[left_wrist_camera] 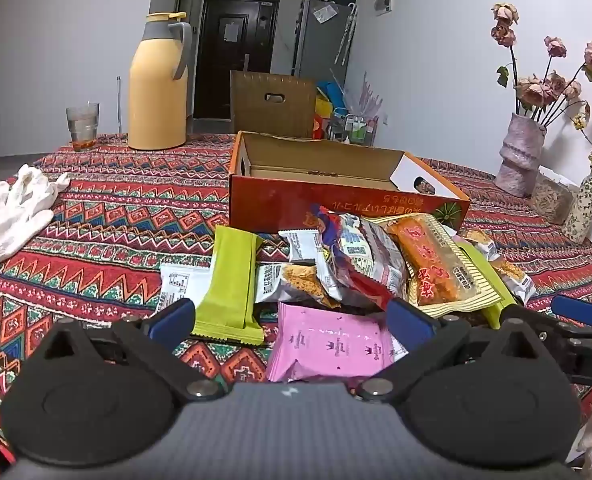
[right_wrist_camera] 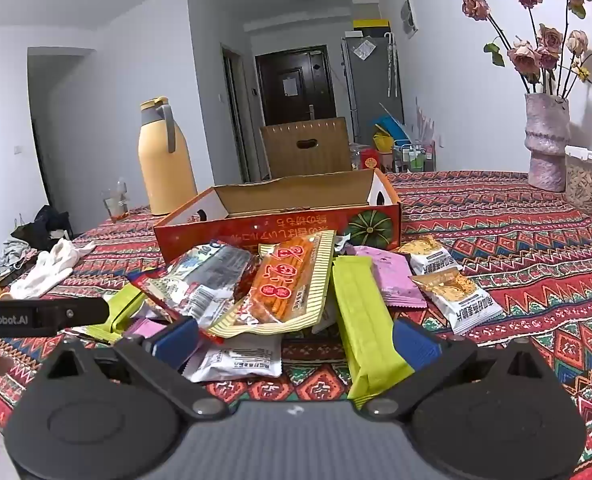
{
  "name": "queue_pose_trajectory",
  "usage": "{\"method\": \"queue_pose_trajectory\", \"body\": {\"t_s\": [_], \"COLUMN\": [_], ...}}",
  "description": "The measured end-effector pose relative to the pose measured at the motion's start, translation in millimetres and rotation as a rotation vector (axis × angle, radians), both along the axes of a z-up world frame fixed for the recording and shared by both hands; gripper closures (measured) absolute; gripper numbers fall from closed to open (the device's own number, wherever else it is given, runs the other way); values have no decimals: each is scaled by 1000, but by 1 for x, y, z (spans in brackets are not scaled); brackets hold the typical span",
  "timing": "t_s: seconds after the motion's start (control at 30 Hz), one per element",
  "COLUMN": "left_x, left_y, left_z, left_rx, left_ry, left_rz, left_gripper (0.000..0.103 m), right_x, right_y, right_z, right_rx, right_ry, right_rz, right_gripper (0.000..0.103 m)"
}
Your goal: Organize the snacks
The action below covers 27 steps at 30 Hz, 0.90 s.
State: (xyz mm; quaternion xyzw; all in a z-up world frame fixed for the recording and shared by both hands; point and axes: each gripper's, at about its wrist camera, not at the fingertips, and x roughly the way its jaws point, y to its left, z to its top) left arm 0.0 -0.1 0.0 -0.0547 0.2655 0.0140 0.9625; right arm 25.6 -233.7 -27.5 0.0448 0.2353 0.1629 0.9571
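Observation:
A pile of wrapped snacks lies on the patterned tablecloth in front of an open red cardboard box, also in the right wrist view. The pile holds a lime green bar, a pink packet, an orange snack pack and a red-blue bag. My left gripper is open, its blue fingers either side of the pink packet. My right gripper is open over another lime green bar and a white packet. The orange pack lies just ahead.
A yellow thermos and a glass stand at the far left. White gloves lie left. A vase of dried roses and a small patterned vase stand right. A brown box is behind the table.

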Motion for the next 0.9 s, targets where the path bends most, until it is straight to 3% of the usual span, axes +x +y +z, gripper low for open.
{"method": "queue_pose_trajectory", "body": {"t_s": [0.1,0.9], "left_x": [2,-1], "left_y": [1,2], "left_z": [0,-3], "left_rx": [-27,-4], "left_ry": [28,9], "left_rz": [0,17], "left_gripper": [0,0], "right_x": [0,4], "right_y": [1,-1], "right_z": [0,-3], "right_rx": [-1,-10], "right_ry": [-3,3], "right_rz": [-1,-9], "right_gripper": [0,0]}}
